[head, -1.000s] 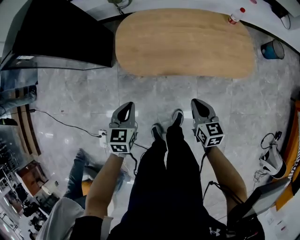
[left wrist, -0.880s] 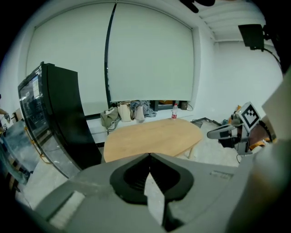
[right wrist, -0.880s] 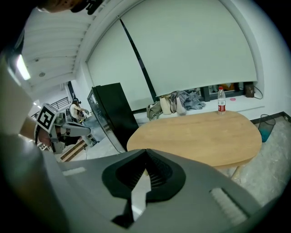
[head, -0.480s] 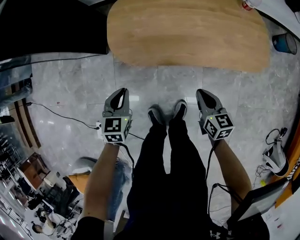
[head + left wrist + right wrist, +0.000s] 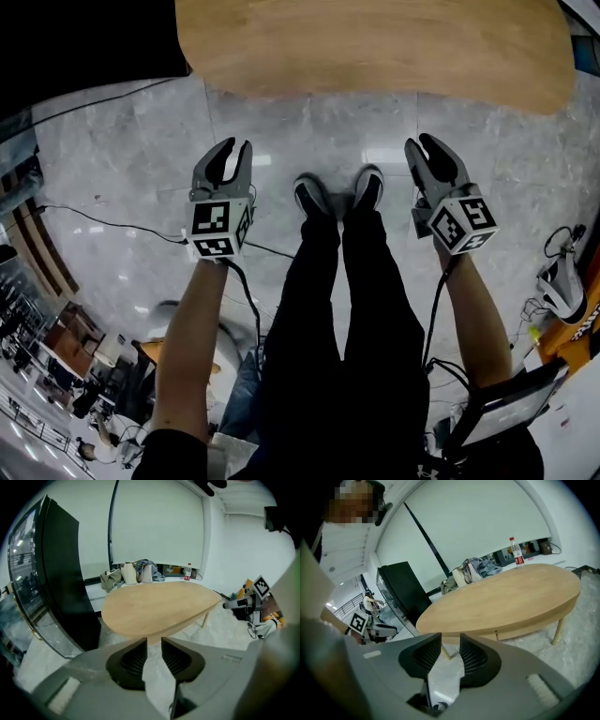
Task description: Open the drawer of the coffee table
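The left gripper is held out in front of the person, pointing forward and down. Its jaws stand a narrow gap apart and have just been opening, with nothing between them. The right gripper is about level with it and well apart to its right. Its jaws are likewise slightly parted, have just been opening, and hold nothing. Behind the jaws sit the left marker cube and the right marker cube. The bare left forearm and right forearm run back from them. The legs stand between the two grippers.

One coffee table; two hand-held grippers
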### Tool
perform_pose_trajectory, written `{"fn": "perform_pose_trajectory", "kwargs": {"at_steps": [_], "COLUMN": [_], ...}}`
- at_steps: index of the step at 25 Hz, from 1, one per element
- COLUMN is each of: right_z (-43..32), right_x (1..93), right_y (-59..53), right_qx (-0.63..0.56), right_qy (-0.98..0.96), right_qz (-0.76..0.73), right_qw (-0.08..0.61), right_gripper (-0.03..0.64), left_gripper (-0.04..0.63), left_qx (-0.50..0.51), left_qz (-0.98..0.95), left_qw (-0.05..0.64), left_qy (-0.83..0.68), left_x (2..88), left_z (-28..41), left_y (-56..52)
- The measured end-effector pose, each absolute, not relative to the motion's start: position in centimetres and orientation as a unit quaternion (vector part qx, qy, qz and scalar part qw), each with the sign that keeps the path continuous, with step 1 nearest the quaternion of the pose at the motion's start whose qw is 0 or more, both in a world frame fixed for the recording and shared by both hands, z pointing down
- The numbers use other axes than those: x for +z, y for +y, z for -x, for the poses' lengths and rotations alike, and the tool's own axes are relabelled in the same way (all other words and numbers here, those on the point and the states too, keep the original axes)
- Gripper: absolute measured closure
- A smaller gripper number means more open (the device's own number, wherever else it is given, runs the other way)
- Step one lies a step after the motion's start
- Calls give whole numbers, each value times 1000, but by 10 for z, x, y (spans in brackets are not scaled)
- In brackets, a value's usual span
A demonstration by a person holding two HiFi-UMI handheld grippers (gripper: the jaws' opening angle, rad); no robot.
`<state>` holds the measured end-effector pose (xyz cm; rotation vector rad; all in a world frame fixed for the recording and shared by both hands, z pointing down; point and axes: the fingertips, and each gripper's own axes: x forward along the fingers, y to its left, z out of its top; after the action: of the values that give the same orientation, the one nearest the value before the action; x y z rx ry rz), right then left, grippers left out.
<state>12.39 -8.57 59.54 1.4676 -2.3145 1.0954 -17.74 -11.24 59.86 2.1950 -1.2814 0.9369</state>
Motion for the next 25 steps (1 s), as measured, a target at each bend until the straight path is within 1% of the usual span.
{"fn": "perform_pose_trajectory", "kwargs": {"at_steps": [3,8,11,13,16,18,19,20,22,25], "right_z": [-120,-116,-118,-120,-119,-116,-116,-116,-118,-119], "right_x": [620,659,681,691,706,720,728,736,751,767], "right_y": [-87,-87,-95,-101,-107,-112,-114,-117,-124,-136], "right_qx": [388,406,423,435,433,430,431,434,442,443], "right_qy": [-777,-778,-772,-767,-772,-777,-777,-775,-771,-774], "right_qz": [-491,-477,-474,-471,-465,-460,-459,-458,-457,-450], "right_qw": [70,36,5,-19,-25,-22,-22,-24,-36,-52], "right_gripper": [478,388,387,400,402,402,402,405,431,430], "left_gripper": [481,451,451,451,450,403,392,384,373,355], "left_qx": [333,337,342,344,324,321,323,323,324,316], "left_qz": [-801,-808,-801,-796,-801,-801,-800,-797,-795,-801], "left_qw": [205,189,184,182,178,179,181,184,183,171], "left_qy": [-453,-444,-456,-463,-470,-472,-473,-475,-479,-479], "left_x": [618,661,685,697,703,713,720,726,733,735], "left_z": [180,183,192,198,199,201,202,204,207,207], "left_y": [-124,-124,-131,-137,-147,-153,-156,-159,-167,-182]}}
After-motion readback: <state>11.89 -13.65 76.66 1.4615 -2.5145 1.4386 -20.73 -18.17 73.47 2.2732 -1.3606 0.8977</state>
